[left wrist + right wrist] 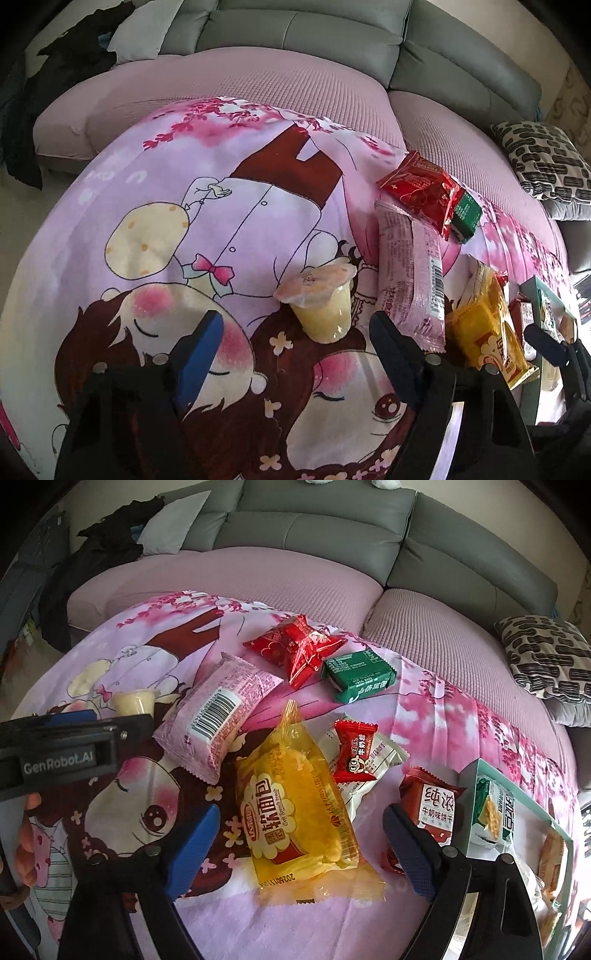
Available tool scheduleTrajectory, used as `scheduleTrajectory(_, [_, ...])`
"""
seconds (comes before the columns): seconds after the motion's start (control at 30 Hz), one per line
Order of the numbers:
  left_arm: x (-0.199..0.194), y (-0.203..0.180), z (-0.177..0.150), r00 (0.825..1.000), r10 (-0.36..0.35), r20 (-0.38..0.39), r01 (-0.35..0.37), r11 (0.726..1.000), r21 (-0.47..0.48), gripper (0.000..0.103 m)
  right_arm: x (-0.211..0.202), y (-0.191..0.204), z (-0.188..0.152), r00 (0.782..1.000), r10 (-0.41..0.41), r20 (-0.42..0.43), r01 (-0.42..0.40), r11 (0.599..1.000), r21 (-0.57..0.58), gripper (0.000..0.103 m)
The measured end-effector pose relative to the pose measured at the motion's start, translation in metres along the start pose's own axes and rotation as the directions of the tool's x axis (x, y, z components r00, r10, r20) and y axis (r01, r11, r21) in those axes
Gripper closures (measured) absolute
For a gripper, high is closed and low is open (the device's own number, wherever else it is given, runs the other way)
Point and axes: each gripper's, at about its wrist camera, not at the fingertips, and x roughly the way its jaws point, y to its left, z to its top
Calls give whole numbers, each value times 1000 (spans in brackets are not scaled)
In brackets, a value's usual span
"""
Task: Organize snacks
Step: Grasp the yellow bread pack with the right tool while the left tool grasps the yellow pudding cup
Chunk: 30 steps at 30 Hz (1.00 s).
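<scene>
On the cartoon-print cloth (110, 635) over the bench, in front of a grey sofa (314, 524): snacks scattered.

L gripper (295, 332): fingers spread, nothing pinched. Jelly cup (317, 302) lies tipped on its side just ahead of the gap, pads not touching it. Pink wrapped cake (410, 266) just right of the cup.

R gripper (299, 834): fingers spread, straddling the lower half of the yellow bread pack (295, 805); pads clear of the wrapper on both sides.

Right wrist view, other items: red foil pack (299, 646) and green biscuit pack (356, 677) touching, far side. Small red candy pack (354, 751) on top of a white sachet (384, 755), just right of the yellow pack. Brown-red biscuit pack (432, 801) beside a teal-rimmed box (476, 775) at right; box holds a green-white pack (491, 808) plus others, too blurred to ID.

Patterned cushion (550, 657) on sofa, far right.
</scene>
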Motion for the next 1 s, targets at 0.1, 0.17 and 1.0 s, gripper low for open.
scheduleTrajectory(0.1, [4,-1,4,1000,2,1,-2,1000,-8,22,3,2,-1,1000,-7,-3,7,1000,-4,14])
scheduleTrajectory(0.17, [6,0,6,1000,1,4,-1,1000,-17,28,4,3,-2,1000,-14,-5,14,1000,-8,15])
scheduleTrajectory(1.0, [0,-9,-7,1000,13,19,-13,999,-36,59,-15,-8,-21,1000,21,3,-21,998,64,57])
